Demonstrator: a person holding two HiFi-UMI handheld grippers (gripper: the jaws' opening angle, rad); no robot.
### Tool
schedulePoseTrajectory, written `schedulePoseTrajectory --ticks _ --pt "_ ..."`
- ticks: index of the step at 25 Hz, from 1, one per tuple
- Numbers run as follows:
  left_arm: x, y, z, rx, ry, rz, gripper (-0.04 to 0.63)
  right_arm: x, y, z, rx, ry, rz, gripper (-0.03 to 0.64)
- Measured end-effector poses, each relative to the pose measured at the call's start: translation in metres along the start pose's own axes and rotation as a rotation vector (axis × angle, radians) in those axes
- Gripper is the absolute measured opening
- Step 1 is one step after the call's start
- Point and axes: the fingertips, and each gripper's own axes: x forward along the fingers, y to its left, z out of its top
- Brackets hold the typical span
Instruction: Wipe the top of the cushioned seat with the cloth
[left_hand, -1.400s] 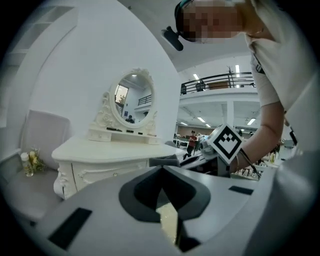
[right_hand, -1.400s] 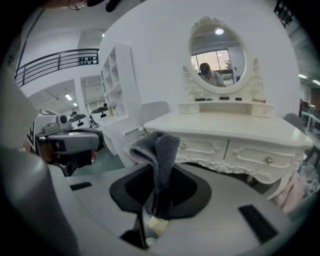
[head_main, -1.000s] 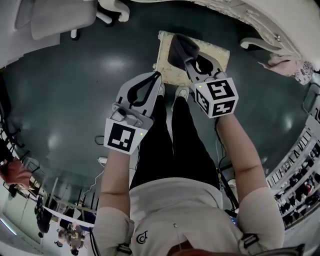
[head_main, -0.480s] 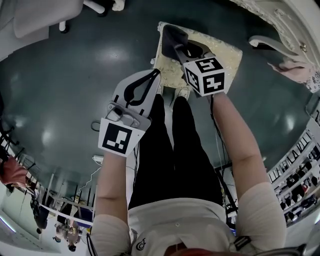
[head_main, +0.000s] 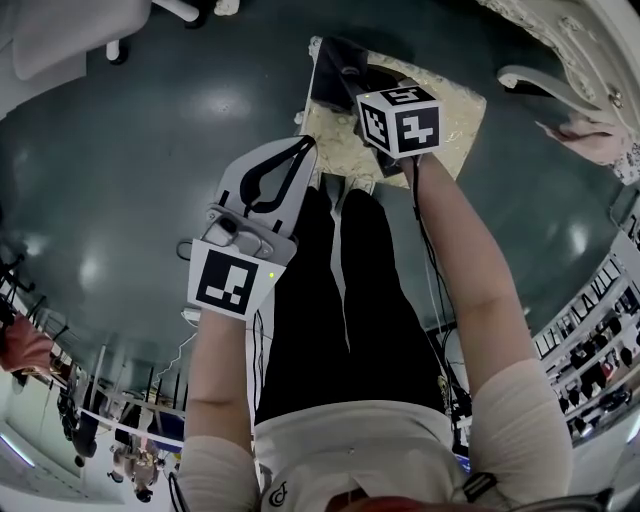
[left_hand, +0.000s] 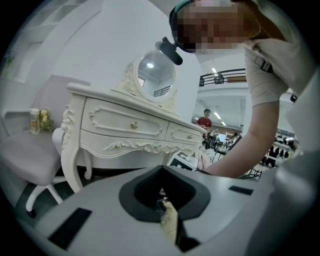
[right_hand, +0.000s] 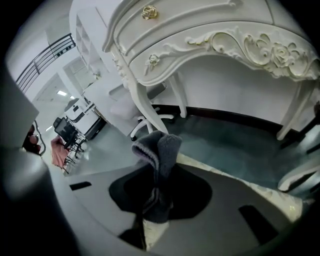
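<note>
Clamping a bunched fold of the grey cloth (right_hand: 160, 145), the right gripper (head_main: 352, 88) holds it on one corner of the cushioned seat (head_main: 450, 115). The left gripper (head_main: 305, 152) hangs closed and empty beside the seat. Cloth judged soft, light and limp; the bunched hold appears adequate for wiping.
</note>
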Motion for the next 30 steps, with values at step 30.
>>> schedulePoseTrajectory --ticks 30 --pt "0.066 -0.074 -0.001 0.068 0.089 -0.110 0.014 -0.081 -0.119 -0.054 0.072 0.072 -0.183 0.083"
